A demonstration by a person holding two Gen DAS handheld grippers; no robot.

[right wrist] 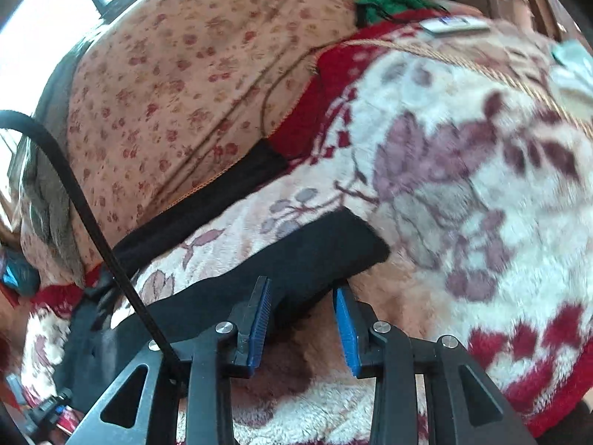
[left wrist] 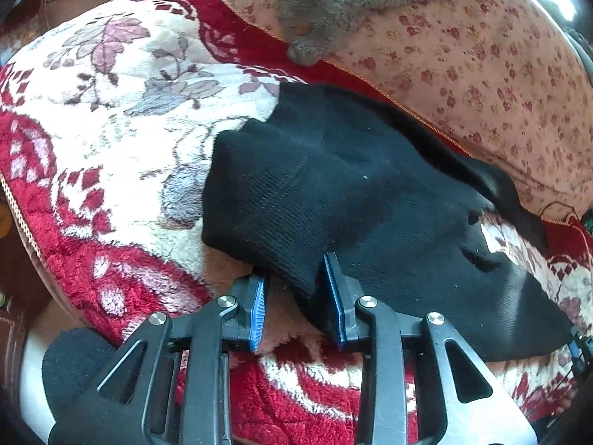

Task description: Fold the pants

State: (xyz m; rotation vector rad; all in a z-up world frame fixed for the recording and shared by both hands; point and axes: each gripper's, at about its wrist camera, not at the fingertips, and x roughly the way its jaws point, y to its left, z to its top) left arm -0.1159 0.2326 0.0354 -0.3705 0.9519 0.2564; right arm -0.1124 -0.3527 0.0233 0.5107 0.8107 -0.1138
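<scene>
Left wrist view: black pants (left wrist: 333, 193) lie on a red-and-cream floral blanket (left wrist: 111, 111) spread over a bed. Left hand-held gripper (left wrist: 296, 304) sits at the near edge of the cloth, jaws part-spread; a fold of black fabric hangs in the gap, closer to the right-side pad, but neither pad looks pressed on it. Reads as loose, not pinched. Bulk of the garment runs up and to the right from this gripper, toward a pink flowered quilt (left wrist: 481, 74). A grey fleece garment (left wrist: 333, 0) lies on that quilt, apart from the pants.

Right wrist view: right hand-held gripper (right wrist: 302, 319) also part-spread, pads straddling the near edge of a black leg end (right wrist: 315, 248). Cloth is just ahead of and between the tips, no squeeze visible. From here the pants stretch away to the left, a long dark band (right wrist: 207, 200) following the quilt's hem. Picture blurred on the right side.

Judgement: long axis of the pants runs between the two grippers, each at one near corner, both about equally close to the fabric. Next fold likely turns on that axis, so the two ends must travel together or the cloth skews.
</scene>
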